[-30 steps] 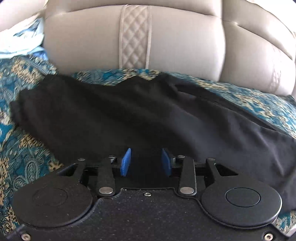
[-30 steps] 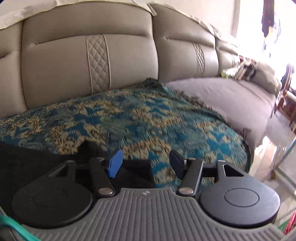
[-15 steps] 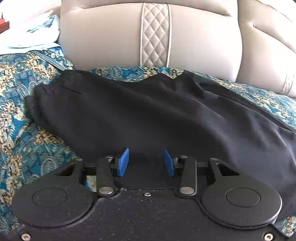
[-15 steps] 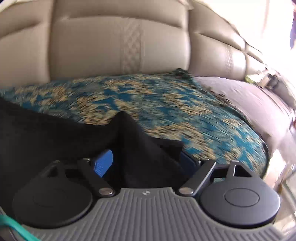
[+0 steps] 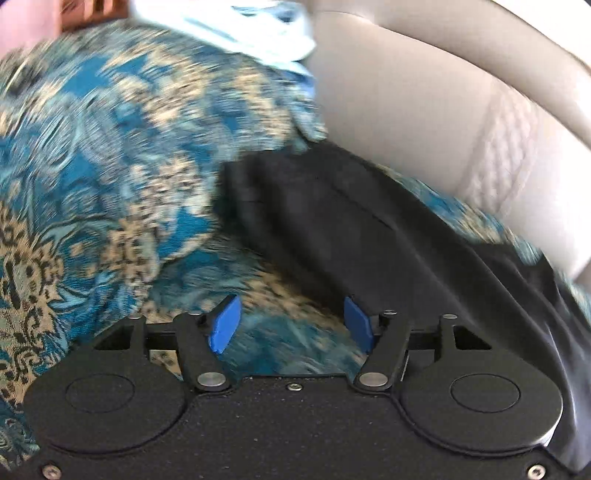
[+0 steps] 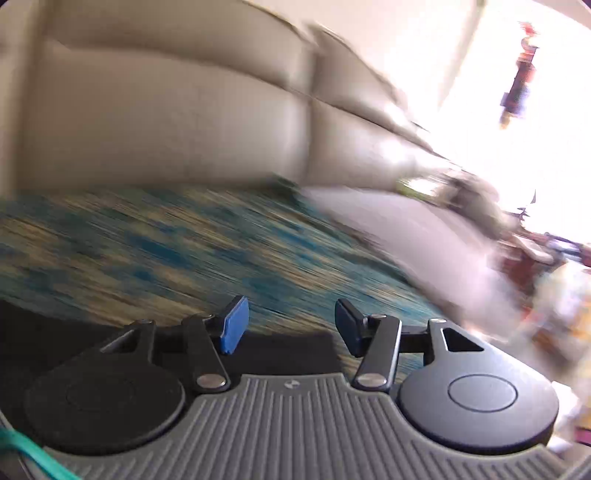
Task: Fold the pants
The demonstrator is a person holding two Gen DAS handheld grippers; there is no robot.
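Observation:
The black pants (image 5: 369, 236) lie on a blue and gold patterned cover (image 5: 110, 166) on a sofa seat. In the left wrist view one end of the pants runs from the centre to the lower right. My left gripper (image 5: 291, 325) is open and empty, over the cover just left of the pants' near edge. My right gripper (image 6: 288, 328) is open and empty; black fabric (image 6: 280, 350) lies under and behind its fingers. The right wrist view is blurred by motion.
The beige sofa backrest (image 5: 424, 122) rises behind the pants. A pale blue and white cloth (image 5: 258, 33) lies at the top of the left wrist view. An uncovered grey seat section (image 6: 406, 236) and bright clutter are at the right in the right wrist view.
My left gripper has swung left off the pants to their end and opened wider. My right gripper has let go of the raised fold of black fabric and moved; its view is now blurred.

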